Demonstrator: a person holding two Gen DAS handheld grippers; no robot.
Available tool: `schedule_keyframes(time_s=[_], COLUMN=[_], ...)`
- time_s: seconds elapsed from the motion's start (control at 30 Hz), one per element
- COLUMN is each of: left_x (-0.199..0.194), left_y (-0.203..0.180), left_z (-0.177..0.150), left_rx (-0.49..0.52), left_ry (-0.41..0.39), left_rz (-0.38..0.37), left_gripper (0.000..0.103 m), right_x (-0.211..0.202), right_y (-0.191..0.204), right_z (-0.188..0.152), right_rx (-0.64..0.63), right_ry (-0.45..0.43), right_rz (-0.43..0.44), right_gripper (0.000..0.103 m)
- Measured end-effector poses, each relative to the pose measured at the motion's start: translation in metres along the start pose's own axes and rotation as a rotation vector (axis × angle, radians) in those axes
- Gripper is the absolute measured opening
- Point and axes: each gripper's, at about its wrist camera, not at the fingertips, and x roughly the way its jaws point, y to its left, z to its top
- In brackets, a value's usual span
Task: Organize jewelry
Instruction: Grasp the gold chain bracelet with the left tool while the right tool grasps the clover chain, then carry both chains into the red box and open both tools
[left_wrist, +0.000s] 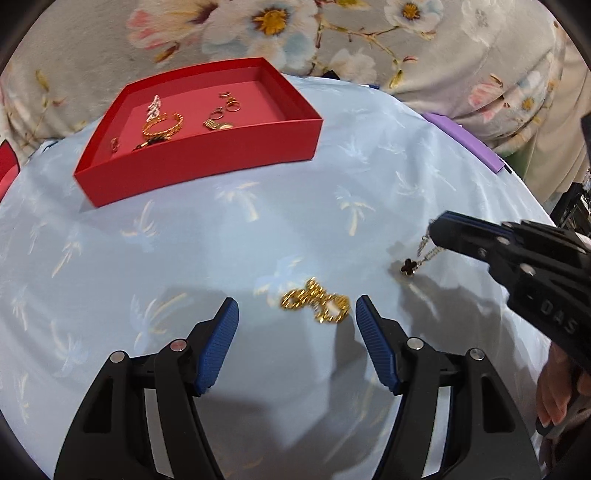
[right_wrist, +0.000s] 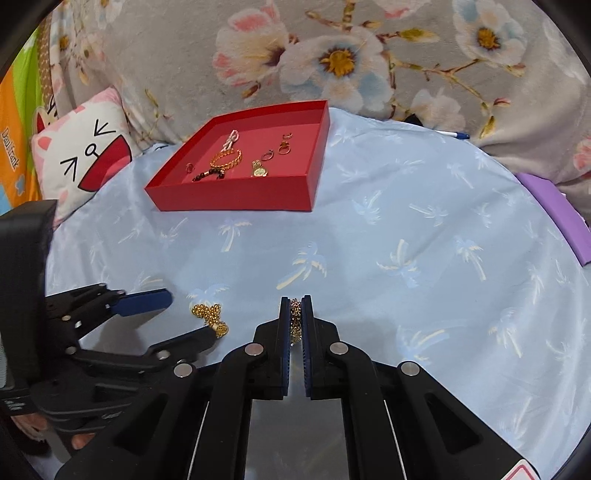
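A red tray (left_wrist: 207, 170) at the back of the blue cloth holds several gold pieces, among them a bracelet (left_wrist: 162, 125), rings and a small watch (right_wrist: 259, 170). A gold chain (left_wrist: 316, 301) lies on the cloth between my open left gripper (left_wrist: 297, 314) fingers, nearer the right one. My right gripper (right_wrist: 295, 306) is shut on a thin chain necklace (right_wrist: 295, 321). In the left wrist view its black clover pendant (left_wrist: 408, 266) hangs from the right gripper (left_wrist: 436, 230) down to the cloth. The gold chain also shows in the right wrist view (right_wrist: 210, 314).
The tray (right_wrist: 236, 194) sits on a blue palm-print cloth (left_wrist: 184, 258) over a rounded table. A floral blanket (right_wrist: 332, 55) lies behind. A cat-face cushion (right_wrist: 85, 155) is at the left, a purple pad (right_wrist: 557, 218) at the right edge.
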Motion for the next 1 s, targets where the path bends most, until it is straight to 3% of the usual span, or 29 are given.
schedule_keyframes(time_s=[0.1,0.17,0.27,0.33,0.43,0.67,1.0], left_x=[0.007,0.008,0.008,0.007,0.008,-0.002,-0.070], left_y=[-0.004,-0.006,-0.007,-0.007,-0.006,-0.004,0.036], left_z=[0.005,0.005,0.005,0.005,0.005,0.004,0.044], left_rx=[0.005,0.013,0.019,0.018,0.020,0.023,-0.016], left_ry=[0.002,-0.004,-0.010,-0.012,-0.011,-0.016,-0.122], left_rz=[0.026,0.051,0.065,0.062,0.048,0.026,0.050], left_gripper=[0.063,0.057,0.044,0.024,0.010,0.008,0.008], right_x=[-0.006,-0.008,-0.008,-0.008,-0.008,-0.013,-0.040], right_y=[-0.006,-0.009,-0.011,-0.011,-0.009,-0.010,-0.004], right_z=[-0.003,-0.003,-0.002,-0.002,-0.002,-0.001,0.037], right_rx=[0.020,0.030,0.037,0.038,0.034,0.049,0.035], right_ry=[-0.005,-0.009,-0.011,-0.009,-0.009,-0.018,-0.072], right_rz=[0.002,0.006,0.010,0.012,0.013,0.038,0.116], right_gripper=[0.004,0.004,0.004,0.004,0.004,0.004,0.004])
